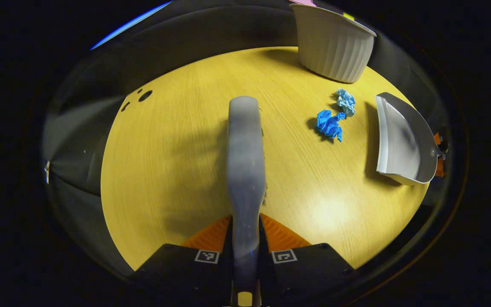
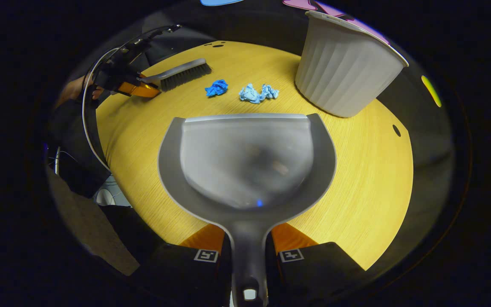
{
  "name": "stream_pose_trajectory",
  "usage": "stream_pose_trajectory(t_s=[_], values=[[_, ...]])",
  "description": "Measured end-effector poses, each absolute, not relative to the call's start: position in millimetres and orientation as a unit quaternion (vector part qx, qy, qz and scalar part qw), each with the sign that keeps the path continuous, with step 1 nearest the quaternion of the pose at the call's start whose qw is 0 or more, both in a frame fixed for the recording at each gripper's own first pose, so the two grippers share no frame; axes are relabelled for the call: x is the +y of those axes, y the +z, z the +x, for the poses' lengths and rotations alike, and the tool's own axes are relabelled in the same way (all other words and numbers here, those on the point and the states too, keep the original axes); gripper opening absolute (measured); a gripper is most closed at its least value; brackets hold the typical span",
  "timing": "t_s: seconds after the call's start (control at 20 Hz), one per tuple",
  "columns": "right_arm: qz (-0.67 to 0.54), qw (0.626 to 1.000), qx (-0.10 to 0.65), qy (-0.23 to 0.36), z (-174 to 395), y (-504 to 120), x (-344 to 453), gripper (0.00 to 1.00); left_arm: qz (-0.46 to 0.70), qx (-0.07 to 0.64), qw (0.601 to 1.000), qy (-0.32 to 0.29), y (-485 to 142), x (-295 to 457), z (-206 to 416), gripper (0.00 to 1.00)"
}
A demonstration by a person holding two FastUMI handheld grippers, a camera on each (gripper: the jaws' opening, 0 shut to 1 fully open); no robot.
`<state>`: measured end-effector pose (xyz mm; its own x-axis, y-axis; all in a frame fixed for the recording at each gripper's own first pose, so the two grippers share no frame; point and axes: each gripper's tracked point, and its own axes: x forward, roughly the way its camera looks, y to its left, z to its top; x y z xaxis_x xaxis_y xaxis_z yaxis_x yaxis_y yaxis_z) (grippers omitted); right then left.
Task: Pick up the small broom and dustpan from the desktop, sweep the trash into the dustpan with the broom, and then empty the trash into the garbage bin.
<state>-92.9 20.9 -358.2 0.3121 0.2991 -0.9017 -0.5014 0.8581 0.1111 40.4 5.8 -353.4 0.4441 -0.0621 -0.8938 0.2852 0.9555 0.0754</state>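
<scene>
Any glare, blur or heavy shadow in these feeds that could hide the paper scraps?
Left gripper view: the broom close to the lens is blurred, glare sits on the table, and the scraps are sharp. Right gripper view: the dustpan looks soft, but the scraps lie clear and well lit.

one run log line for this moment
left gripper: shut on broom | right gripper: shut on dustpan | paper scraps: unswept on table
</scene>
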Motion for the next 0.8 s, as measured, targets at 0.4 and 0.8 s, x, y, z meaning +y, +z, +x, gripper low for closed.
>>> stream_pose_trajectory(t_s=[0.4,0.8], values=[[-0.105,0.782,0.557,0.257,-81,-354,14,0.37,0.126,0.507,0.839,-0.154,-338,-35,78,0.3],[-0.124,0.776,0.556,0.271,-73,-362,16,0.37,0.12,0.51,0.827,-0.203,-339,-83,106,0.3]])
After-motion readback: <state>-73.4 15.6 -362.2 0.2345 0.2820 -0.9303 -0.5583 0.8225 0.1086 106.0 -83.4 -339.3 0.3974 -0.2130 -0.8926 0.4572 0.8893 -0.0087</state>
